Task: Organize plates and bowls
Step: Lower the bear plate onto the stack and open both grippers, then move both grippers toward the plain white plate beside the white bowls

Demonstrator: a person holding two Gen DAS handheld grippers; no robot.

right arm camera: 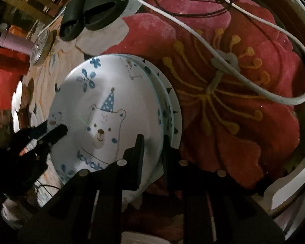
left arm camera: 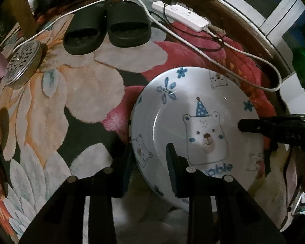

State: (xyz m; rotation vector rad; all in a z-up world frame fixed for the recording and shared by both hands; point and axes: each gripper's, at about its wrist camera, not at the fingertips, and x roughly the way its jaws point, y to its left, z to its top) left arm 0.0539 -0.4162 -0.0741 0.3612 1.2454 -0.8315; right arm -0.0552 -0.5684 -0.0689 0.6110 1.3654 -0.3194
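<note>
A white plate with a blue bear print (left arm camera: pixel 195 109) is held above a flowered rug. My left gripper (left arm camera: pixel 150 158) is shut on its left rim, one finger above and one below. My right gripper (right arm camera: pixel 152 148) is shut on its right rim; the plate shows in the right wrist view (right arm camera: pixel 103 93). Under it, more white plates (right arm camera: pixel 172 105) peek out at the right edge. The right gripper's finger (left arm camera: pixel 254 125) shows over the plate in the left wrist view. The left gripper's finger (right arm camera: pixel 57 133) shows in the right wrist view.
Black slippers (left arm camera: pixel 105 28), a white power strip (left arm camera: pixel 181 15) and white cables (left arm camera: pixel 223 65) lie on the rug. A round metal lid (left arm camera: pixel 23 65) stands at the left. A pink cylinder (right arm camera: pixel 14 41) and red items lie at the far left.
</note>
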